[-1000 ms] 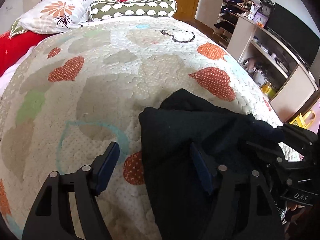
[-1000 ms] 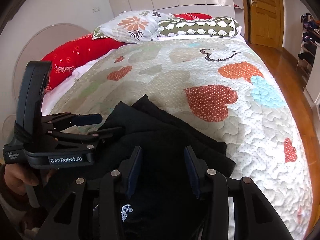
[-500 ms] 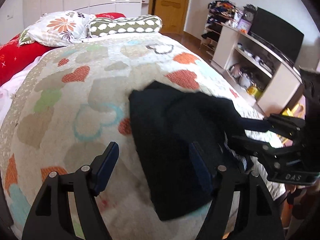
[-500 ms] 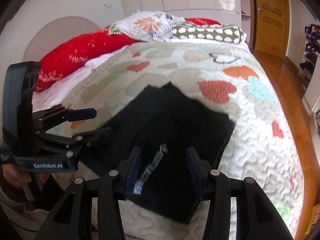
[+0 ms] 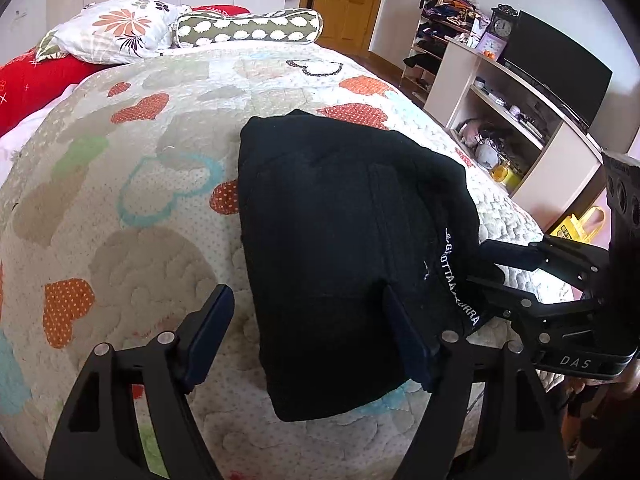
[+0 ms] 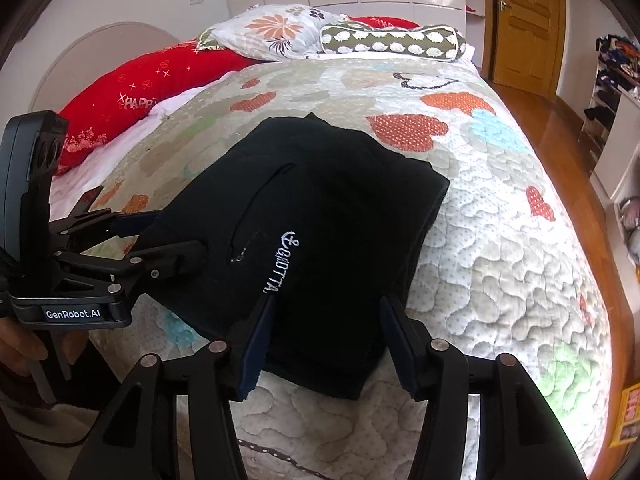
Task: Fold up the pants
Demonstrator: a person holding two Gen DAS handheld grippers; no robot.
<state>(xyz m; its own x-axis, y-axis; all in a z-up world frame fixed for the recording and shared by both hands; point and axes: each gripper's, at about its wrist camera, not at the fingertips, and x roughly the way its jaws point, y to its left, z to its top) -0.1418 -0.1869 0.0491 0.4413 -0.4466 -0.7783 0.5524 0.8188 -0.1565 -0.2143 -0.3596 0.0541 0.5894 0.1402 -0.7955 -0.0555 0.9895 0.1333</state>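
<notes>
The black pants [image 5: 344, 248] are lying folded into a compact, roughly square stack near the foot of the bed, on the heart-patterned quilt [image 5: 132, 248], with white embroidered lettering [image 6: 280, 260] showing on the top layer. The stack is probably being left on the flat quilt so that its layers keep their shape without support. The left gripper [image 5: 308, 340] is being held above the near left edge of the stack with its jaws opening; one finger is seen over the bare quilt and the other over the cloth, and nothing is being pinched. The right gripper [image 6: 324, 340] is being held over the near right part of the stack, its jaws opening as well, with the fabric seen between the fingers but not pressed by the pads. Both tools are being pointed steeply down at the bundle, which suggests a release being made rather than a new grasp. The folding is judged to be nearly or fully finished, since no loose leg or waistband is being left trailing. Pillows [image 6: 280, 28] at the head of the bed are being kept well apart from the work.
</notes>
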